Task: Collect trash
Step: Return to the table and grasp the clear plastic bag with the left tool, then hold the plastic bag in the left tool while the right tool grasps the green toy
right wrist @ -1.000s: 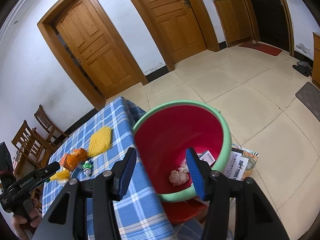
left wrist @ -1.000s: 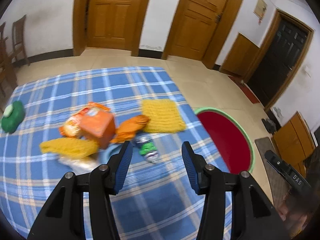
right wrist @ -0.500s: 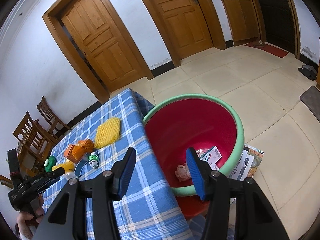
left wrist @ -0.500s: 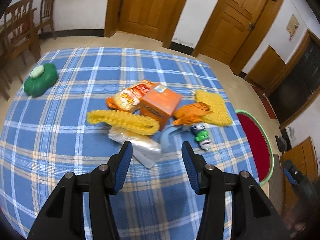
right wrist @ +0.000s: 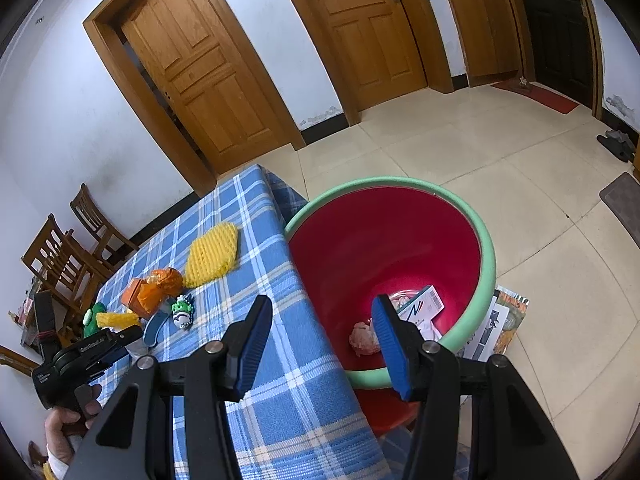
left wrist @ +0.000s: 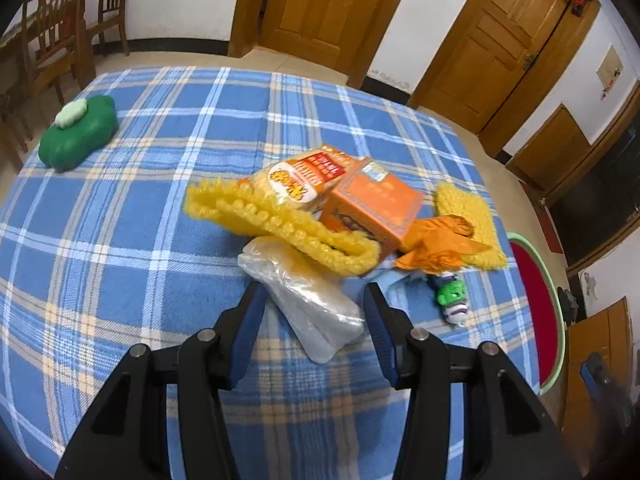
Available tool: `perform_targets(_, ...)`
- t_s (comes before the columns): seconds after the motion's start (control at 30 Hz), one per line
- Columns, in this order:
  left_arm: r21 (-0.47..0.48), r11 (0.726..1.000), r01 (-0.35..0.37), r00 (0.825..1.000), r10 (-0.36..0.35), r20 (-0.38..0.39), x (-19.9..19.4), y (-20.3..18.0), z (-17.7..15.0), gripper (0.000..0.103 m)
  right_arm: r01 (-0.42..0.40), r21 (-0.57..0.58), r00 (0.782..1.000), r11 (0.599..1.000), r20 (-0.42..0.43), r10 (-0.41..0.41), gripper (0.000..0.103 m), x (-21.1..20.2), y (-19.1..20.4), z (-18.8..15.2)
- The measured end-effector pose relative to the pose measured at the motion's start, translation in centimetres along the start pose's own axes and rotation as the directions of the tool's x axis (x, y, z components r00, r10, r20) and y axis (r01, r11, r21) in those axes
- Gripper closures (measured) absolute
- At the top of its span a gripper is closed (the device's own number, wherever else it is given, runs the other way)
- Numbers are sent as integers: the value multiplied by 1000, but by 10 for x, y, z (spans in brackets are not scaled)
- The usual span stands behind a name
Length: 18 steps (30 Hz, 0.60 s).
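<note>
Left gripper [left wrist: 314,316], jaws apart, straddles clear plastic bag [left wrist: 308,300] at frame centre; next: close, carry to bin [right wrist: 486,264]. Right gripper [right wrist: 320,336] empty, apart.

Little print can be read here

The snack bag [left wrist: 303,176] bears large yellow characters and red panels, too blurred to read. The left claw's [right wrist: 105,341] body carries pale lettering, illegible. A white card [right wrist: 425,305] in the bin [right wrist: 485,280] shows a dark slanted mark.

Open left tongs [left wrist: 314,322] straddling clear plastic bag [left wrist: 308,300] on checked tablecloth [left wrist: 120,240].
</note>
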<state>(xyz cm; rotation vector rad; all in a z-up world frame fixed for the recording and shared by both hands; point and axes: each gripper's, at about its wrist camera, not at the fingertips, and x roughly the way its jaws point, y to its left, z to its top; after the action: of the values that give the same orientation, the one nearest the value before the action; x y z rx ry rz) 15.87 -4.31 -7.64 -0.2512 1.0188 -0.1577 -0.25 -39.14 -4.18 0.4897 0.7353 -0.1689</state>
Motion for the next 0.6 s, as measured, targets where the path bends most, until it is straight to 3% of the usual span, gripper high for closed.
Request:
perform_targets(0.13,-9,1000,7,1000,-7,12,5,6,1,52,-1,-11,1000,1000,-9,1,48,3,5,-1)
perform_targets(0.23,2,1000,8,1000,-8,18,5,9,-1,60,-9,-17,1000,1000,-19,9,48,5,9,-1)
perform_targets(0.6,-13,998,61,998,-60,33,-18,30,-12,62,-36,-81,999,996,-32,33,48,9,40,-3)
